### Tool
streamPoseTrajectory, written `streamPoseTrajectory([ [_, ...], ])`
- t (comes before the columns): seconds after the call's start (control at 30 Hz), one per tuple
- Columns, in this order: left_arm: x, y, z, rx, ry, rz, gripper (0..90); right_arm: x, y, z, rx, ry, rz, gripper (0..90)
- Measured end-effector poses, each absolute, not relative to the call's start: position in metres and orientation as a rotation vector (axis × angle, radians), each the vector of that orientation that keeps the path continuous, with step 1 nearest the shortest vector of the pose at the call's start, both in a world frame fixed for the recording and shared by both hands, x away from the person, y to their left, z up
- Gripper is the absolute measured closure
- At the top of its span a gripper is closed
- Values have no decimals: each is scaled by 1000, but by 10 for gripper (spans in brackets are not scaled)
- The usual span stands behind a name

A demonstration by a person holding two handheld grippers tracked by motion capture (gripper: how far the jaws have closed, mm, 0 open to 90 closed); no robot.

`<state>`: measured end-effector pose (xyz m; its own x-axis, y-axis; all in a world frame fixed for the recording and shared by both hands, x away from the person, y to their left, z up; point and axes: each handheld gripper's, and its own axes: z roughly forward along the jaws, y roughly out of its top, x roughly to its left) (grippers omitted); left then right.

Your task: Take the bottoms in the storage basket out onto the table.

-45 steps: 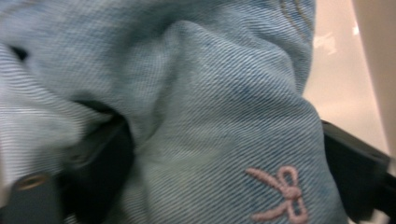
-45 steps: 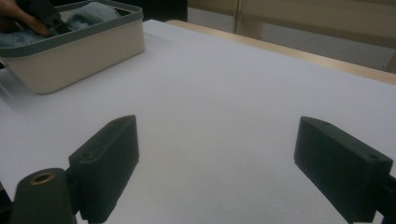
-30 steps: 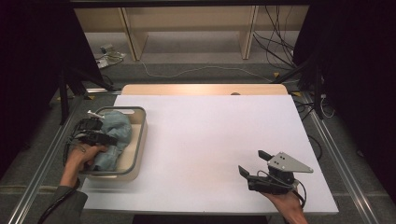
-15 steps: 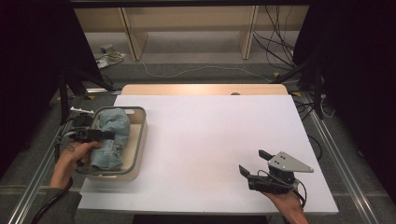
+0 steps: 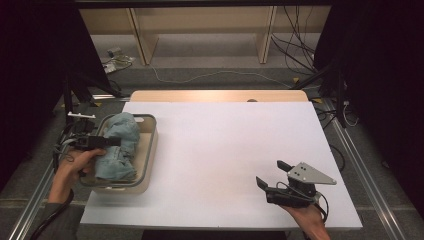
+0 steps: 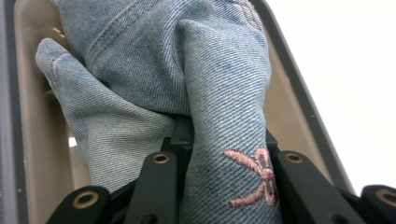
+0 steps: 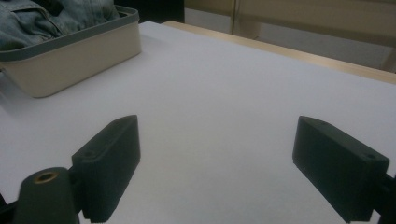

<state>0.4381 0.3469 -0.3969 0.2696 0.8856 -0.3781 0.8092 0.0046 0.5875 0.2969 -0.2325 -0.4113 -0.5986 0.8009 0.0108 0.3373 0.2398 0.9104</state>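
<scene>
While the left hand held its tool over the tub, this is how things stood.

Left gripper [image 5: 114, 142]: it was closed tight on the blue jeans [image 5: 119, 145]. It reached across the near left rim of the tub, and a hand [image 5: 75, 165] held it from the left side.

Close look from the left gripper view: a fold of the jeans [image 6: 224, 116] was squeezed between the two black jaws. A small pink stitched flower [image 6: 254, 175] sat on that fold, right by the jaws.

Jeans: they lay bunched up in the tub at the left side of the white surface [image 5: 220, 150]. The pinched fold stood up a little over the rest of the cloth. How much of the cloth was off the tub's floor, I could not tell.

Tub [image 5: 150, 137]: it was cream with a grey rim. It stood near the left edge of the surface. In the right gripper view the tub [image 7: 84, 60] showed at the top left, with jeans poking over its rim.

Right gripper [image 5: 272, 175]: its jaws stood wide apart with nothing between them. It was at the near right part of the surface, well apart from the tub, held in the other hand [image 5: 307, 217].

Grey plate [image 5: 310, 173]: it sat on top of the right gripper.
</scene>
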Motion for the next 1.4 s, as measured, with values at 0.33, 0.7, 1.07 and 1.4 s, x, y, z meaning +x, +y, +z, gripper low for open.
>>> streamPoseTrajectory([
  [0.33,434,350,-385,1763,1515,142,702,297,-233,-411,1042,2055,1329,161],
  [0.7,429,348,-370,1730,1470,144,701,297,-233,-411,1046,2053,1331,161],
  [1.07,422,348,-353,1670,1411,156,701,297,-233,-411,1047,2052,1332,161],
  [1.4,418,345,-343,1602,1360,150,701,297,-233,-411,1046,2052,1328,161],
])
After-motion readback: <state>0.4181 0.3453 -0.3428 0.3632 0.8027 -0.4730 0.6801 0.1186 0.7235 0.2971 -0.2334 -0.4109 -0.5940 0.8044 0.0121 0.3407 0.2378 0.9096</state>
